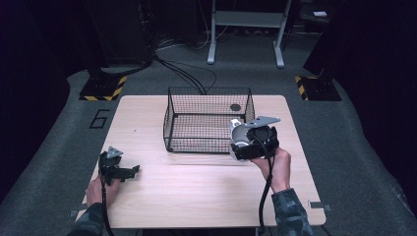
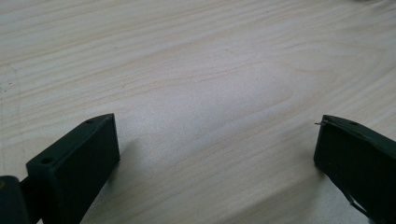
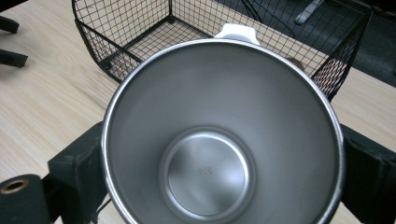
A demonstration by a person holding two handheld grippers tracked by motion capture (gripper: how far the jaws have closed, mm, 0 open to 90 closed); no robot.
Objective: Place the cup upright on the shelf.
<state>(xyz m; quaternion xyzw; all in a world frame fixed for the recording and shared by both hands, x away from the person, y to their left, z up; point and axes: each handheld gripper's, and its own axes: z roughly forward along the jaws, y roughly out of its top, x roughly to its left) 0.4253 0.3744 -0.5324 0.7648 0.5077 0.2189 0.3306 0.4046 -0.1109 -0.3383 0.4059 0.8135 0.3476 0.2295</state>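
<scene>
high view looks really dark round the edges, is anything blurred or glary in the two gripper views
High view: light falls on the table, the floor around it sinks into near-black. Left gripper view: soft sheen on the wood, jaws wide apart and slightly soft, faint shadows beside them. Right gripper view: the steel cup held between the jaws is sharp with only mild reflections; the wire basket behind stays readable.

Wooden table (image 1: 196, 196) — wire basket (image 1: 206, 120), perhaps empty
</scene>
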